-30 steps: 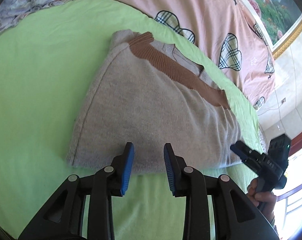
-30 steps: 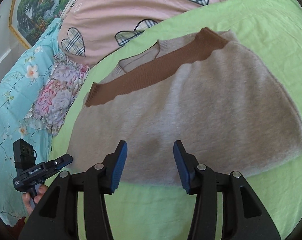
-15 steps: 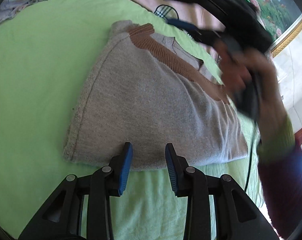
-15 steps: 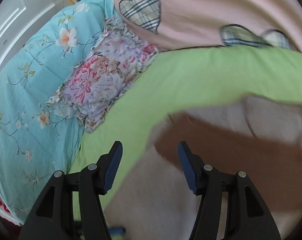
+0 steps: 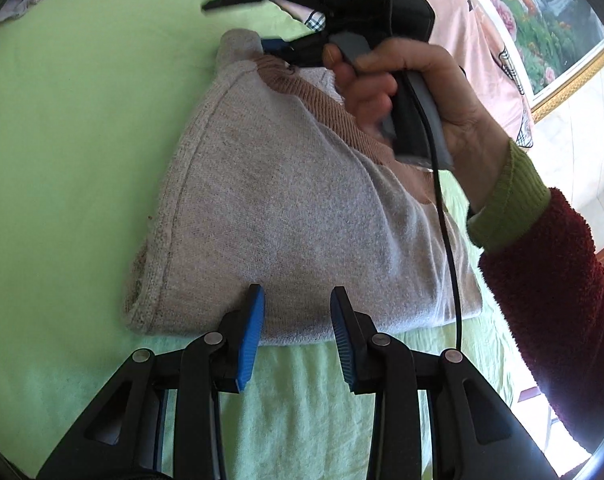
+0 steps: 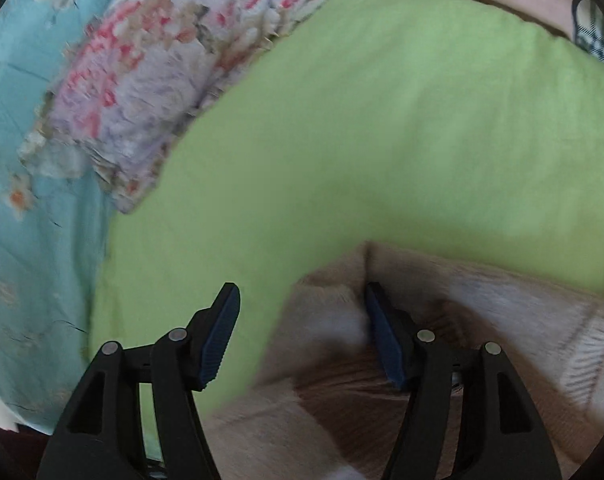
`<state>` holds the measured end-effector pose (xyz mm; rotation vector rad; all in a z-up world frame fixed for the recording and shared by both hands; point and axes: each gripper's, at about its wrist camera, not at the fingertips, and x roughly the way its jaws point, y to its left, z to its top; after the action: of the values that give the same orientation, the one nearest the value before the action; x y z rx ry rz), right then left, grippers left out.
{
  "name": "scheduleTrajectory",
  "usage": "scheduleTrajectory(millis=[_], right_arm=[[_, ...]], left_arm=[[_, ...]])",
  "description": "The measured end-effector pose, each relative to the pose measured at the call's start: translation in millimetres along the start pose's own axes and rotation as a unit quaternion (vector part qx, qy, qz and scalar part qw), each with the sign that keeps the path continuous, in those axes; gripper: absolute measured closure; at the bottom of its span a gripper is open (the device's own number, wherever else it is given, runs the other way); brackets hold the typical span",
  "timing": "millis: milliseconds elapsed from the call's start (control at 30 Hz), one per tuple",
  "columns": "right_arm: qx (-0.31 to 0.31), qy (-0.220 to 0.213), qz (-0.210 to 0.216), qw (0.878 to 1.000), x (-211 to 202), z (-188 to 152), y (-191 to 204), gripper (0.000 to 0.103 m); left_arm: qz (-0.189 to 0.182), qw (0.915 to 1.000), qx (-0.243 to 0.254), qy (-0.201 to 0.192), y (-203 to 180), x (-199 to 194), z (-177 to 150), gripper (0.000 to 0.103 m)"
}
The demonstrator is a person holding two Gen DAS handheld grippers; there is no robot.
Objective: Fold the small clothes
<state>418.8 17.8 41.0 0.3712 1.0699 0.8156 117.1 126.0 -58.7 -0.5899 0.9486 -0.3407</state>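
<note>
A small grey knit sweater (image 5: 286, 208) with a brown ribbed band (image 5: 326, 100) lies folded on a green sheet (image 5: 70, 120). My left gripper (image 5: 298, 320) is open and empty, its tips at the sweater's near edge. My right gripper (image 6: 302, 320) is open over the sweater's far corner (image 6: 342, 280), with its right finger on the cloth and its left finger over the sheet. In the left wrist view the right gripper (image 5: 278, 46) is held in a hand (image 5: 414, 96) above the brown band.
A floral pillow (image 6: 150, 80) and a light blue floral cloth (image 6: 30, 240) lie at the left of the right wrist view. A pink blanket with plaid hearts (image 5: 474, 40) lies beyond the sweater. A red-sleeved arm (image 5: 554, 304) reaches across the right side.
The right gripper has swung from the sweater's near right side across to its far corner by the brown band. The left gripper has stayed at the near edge.
</note>
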Motion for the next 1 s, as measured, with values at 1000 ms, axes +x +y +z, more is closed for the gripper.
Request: scheduleTrajectory(millis=[1000], right_arm=[[0.126,-0.273,-0.019,0.953,-212,-247,-9,0.037]], left_arm=[[0.023,0.9922,-0.111,-0.052,14,-19,-21,0.057]])
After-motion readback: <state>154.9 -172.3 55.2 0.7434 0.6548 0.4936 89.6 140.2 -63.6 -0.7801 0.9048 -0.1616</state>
